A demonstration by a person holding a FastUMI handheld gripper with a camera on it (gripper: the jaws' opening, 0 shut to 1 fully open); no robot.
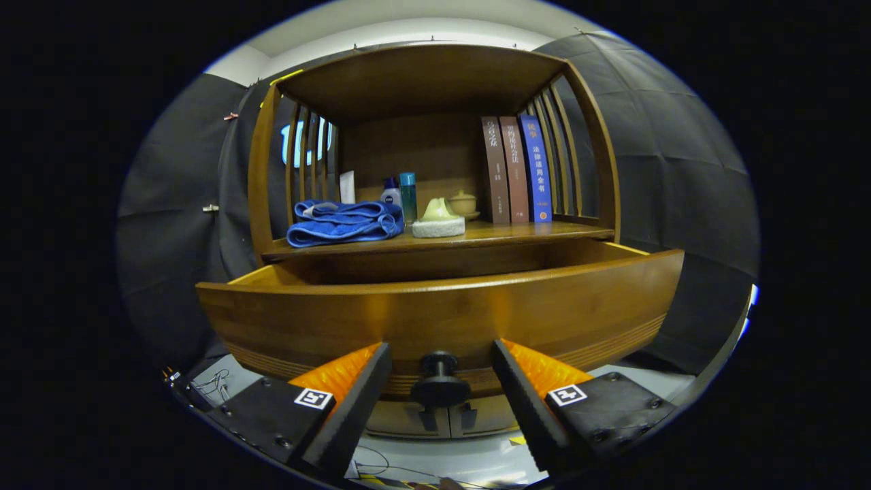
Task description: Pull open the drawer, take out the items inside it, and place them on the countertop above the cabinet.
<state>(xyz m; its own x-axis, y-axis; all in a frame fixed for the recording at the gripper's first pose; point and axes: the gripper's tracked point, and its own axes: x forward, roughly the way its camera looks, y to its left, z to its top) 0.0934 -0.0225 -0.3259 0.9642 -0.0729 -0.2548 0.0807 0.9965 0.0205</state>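
Gripper (441,354) open astride the drawer (442,313) knob (439,381) — drawer contents hidden, reaching in blind risks a fumbled grasp.

We cannot see inside the drawer (442,320); its tall front hides whatever lies in there from us.

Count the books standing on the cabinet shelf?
3, upright side by side at the shelf's right end, beside the slatted side: brown book, reddish-brown book, blue book. None seem hidden. Gripper is open, fingers flanking the drawer knob.
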